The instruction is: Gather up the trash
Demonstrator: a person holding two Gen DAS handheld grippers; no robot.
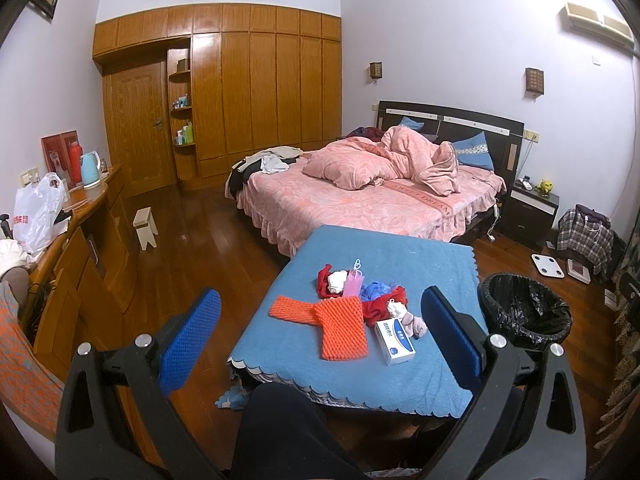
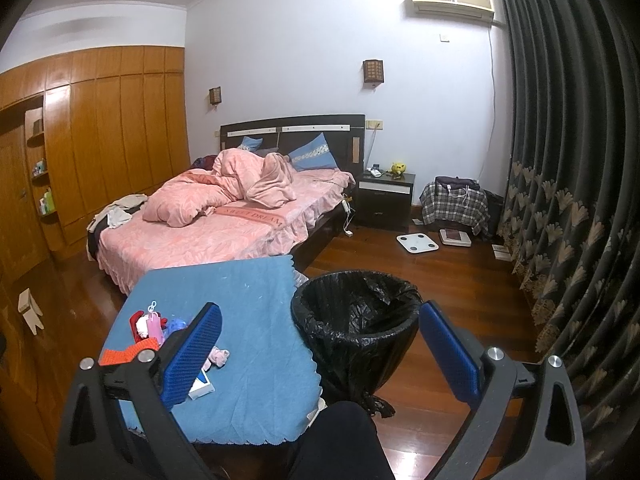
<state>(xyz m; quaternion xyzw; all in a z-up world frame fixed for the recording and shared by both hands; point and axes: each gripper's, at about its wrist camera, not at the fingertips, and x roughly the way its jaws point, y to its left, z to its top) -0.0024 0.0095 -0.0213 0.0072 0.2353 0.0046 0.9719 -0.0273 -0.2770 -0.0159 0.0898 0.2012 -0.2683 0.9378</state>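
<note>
A low table under a blue cloth (image 1: pixel 400 256) carries the trash: orange foam netting (image 1: pixel 340 322), a white and blue box (image 1: pixel 395 341), red wrappers with white crumpled paper (image 1: pixel 334 280), a pink item (image 1: pixel 354 282), blue plastic (image 1: pixel 375 290) and a pale pink wad (image 1: pixel 416 324). A bin lined with a black bag (image 1: pixel 524 310) stands on the floor right of the table. My left gripper (image 1: pixel 320 334) hangs open above the table's near half, nothing between its fingers. My right gripper (image 2: pixel 320 348) is open above the bin (image 2: pixel 356 320) and the cloth's right edge (image 2: pixel 256 280).
A bed with pink bedding (image 1: pixel 360 196) stands behind the table. A wooden dresser (image 1: pixel 80 240) runs along the left, a small stool (image 1: pixel 146 228) on the floor beside it. Dark curtains (image 2: pixel 568 160), scales (image 2: pixel 417 243) and a nightstand (image 2: pixel 386 200) lie to the right. A dark-clothed knee (image 1: pixel 280 432) is below.
</note>
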